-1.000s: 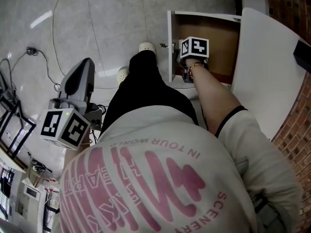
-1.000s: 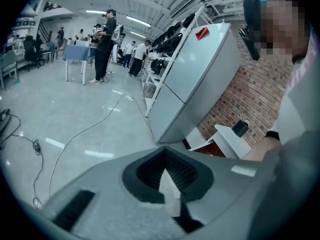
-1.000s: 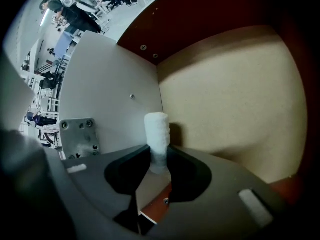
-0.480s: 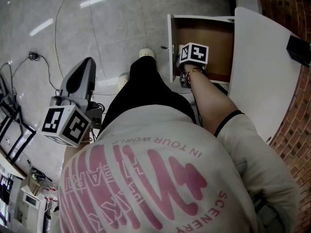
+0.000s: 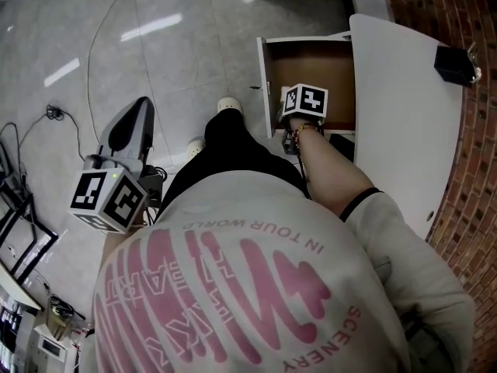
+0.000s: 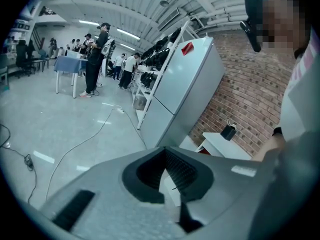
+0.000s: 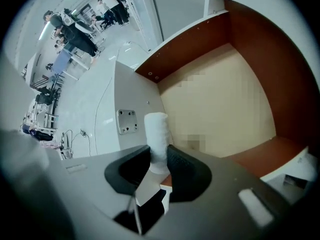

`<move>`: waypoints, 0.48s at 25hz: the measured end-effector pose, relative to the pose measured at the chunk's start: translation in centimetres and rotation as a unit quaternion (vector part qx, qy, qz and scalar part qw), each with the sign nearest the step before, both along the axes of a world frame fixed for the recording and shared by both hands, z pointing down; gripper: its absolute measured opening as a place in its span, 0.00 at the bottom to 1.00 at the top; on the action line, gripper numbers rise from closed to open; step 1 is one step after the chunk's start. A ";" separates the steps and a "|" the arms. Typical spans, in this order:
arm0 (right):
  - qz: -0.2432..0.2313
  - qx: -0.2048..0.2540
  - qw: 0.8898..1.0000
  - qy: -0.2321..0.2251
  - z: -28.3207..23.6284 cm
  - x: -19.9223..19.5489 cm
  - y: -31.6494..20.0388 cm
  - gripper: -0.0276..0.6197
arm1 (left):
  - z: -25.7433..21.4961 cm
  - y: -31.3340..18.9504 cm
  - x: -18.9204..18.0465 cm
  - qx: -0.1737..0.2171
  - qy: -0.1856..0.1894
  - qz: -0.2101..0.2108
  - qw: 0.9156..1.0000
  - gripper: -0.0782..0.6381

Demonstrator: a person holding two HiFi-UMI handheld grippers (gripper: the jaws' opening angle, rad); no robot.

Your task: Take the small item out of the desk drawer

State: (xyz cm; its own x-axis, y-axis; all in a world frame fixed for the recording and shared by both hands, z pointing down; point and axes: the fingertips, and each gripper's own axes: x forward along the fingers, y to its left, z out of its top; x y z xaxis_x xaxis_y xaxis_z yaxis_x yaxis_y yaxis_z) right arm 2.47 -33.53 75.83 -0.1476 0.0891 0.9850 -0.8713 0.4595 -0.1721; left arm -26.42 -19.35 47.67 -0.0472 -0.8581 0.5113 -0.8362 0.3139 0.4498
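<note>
While my right gripper (image 7: 159, 160) hangs over the open drawer (image 7: 190, 44), its jaws are pinching the small white roll (image 7: 157, 131), which pokes up out of them. My left gripper (image 6: 167, 171) sits slightly spread, nothing in it.

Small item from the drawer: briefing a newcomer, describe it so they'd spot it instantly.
Find the white desk with its open brown-walled drawer. At the drawer, the right tool grips a small white cylinder; its fuzzy white surface stands out against the tan drawer floor.
</note>
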 end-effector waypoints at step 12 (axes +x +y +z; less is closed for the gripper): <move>0.016 0.028 0.999 -0.023 -4.4 -0.3 3.4 0.23 | -3.6 1.5 -0.2 0.053 -0.002 0.013 0.998 0.12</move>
State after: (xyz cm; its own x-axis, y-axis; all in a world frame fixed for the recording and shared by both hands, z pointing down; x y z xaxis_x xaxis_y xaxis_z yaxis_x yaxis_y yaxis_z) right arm 2.21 -30.17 71.42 -0.1948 0.0280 0.9804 -0.8779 0.4409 -0.1870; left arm -26.63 -17.89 44.09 -0.0260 -0.9087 0.4167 -0.8454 0.2425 0.4759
